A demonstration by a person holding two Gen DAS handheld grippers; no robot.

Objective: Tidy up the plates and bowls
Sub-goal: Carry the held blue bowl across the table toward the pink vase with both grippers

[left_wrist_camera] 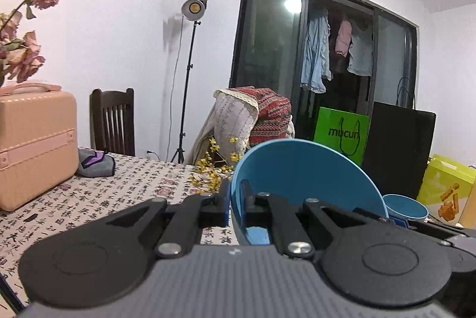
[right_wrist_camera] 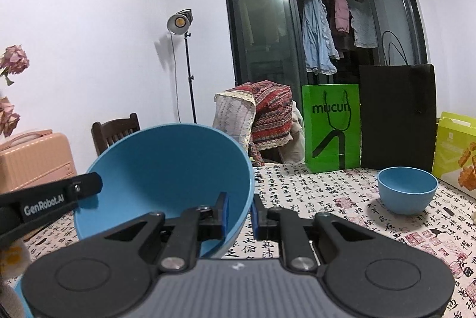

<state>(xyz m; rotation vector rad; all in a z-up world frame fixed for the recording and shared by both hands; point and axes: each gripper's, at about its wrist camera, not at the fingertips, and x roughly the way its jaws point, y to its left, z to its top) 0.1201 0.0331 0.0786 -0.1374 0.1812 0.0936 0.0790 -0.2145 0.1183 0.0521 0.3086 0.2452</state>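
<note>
Blue plastic fills the centre of both wrist views: a large blue bowl (left_wrist_camera: 309,178) is held tilted above the table, its open side turned toward the cameras.

The left gripper (left_wrist_camera: 235,206) is clamped on the bowl's rim, one finger outside the wall and the other inside. The right gripper (right_wrist_camera: 239,212) is likewise clamped on the opposite edge of the rim, one blue pad inside the bowl and one outside. In the right wrist view the left gripper's black finger, lettered "GenRobot.AI", reaches the bowl's far rim from the left. The bowl appears clear of the tablecloth, though its underside is hidden behind the gripper bodies, so contact cannot be ruled out.

A small blue bowl (right_wrist_camera: 407,190) stands upright on the table (right_wrist_camera: 327,199), to the right of the held bowl and well apart from it. The table carries a white cloth printed with black calligraphy and red seals.

At the table's far edge stand a green paper bag (right_wrist_camera: 330,127) marked "mucun", a black bag (right_wrist_camera: 397,115) just beside it, and a yellow-green box (right_wrist_camera: 455,151) at the right. A pink case (left_wrist_camera: 35,145) sits on the left of the table, with a grey pouch (left_wrist_camera: 95,163) near it and yellow flower sprigs (left_wrist_camera: 212,172) beyond the held bowl.
</note>
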